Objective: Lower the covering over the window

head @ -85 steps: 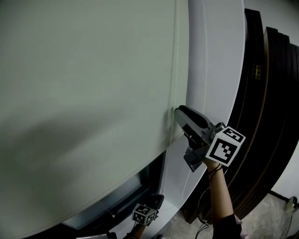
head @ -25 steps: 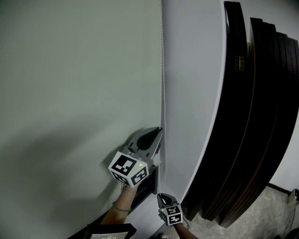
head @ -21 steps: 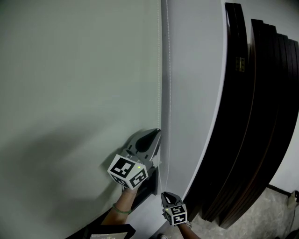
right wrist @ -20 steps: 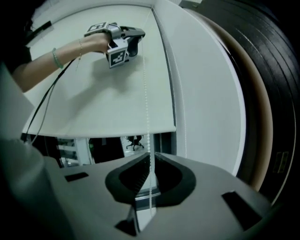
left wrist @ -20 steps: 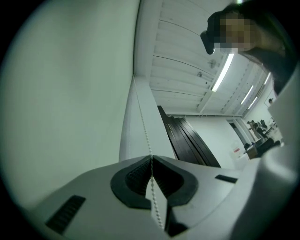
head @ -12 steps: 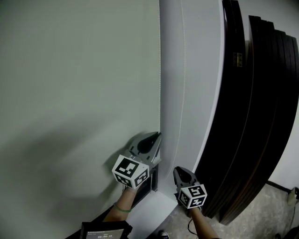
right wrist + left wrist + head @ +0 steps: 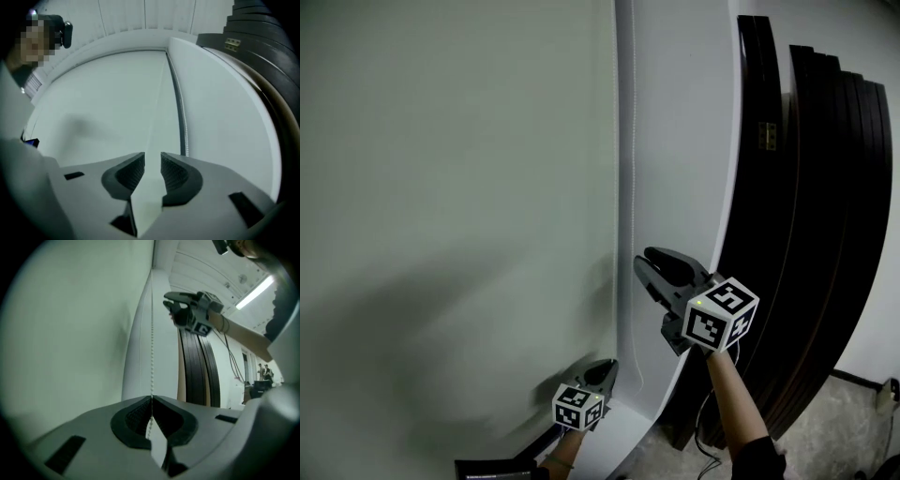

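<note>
A pale green roller blind (image 7: 450,187) covers the window almost down to the sill. Its white bead chain (image 7: 631,187) hangs along the blind's right edge against the white frame (image 7: 684,141). Low down, my left gripper (image 7: 605,364) is shut on the chain; in the left gripper view the beads (image 7: 151,333) run straight up out of the closed jaws (image 7: 151,399). My right gripper (image 7: 643,264) is higher up, just right of the chain. Its jaws (image 7: 152,157) are opening with nothing between them, and the chain (image 7: 184,126) passes to their right.
Several dark wooden boards (image 7: 806,234) lean against the wall right of the window. A cable (image 7: 703,441) lies on the floor below them. A dark flat device (image 7: 487,466) shows at the bottom edge. People (image 7: 263,371) stand far off in the room.
My left gripper has gone down with the chain. My right gripper let go low down, rose beside the chain and opened. The blind's bottom edge sits lower.
</note>
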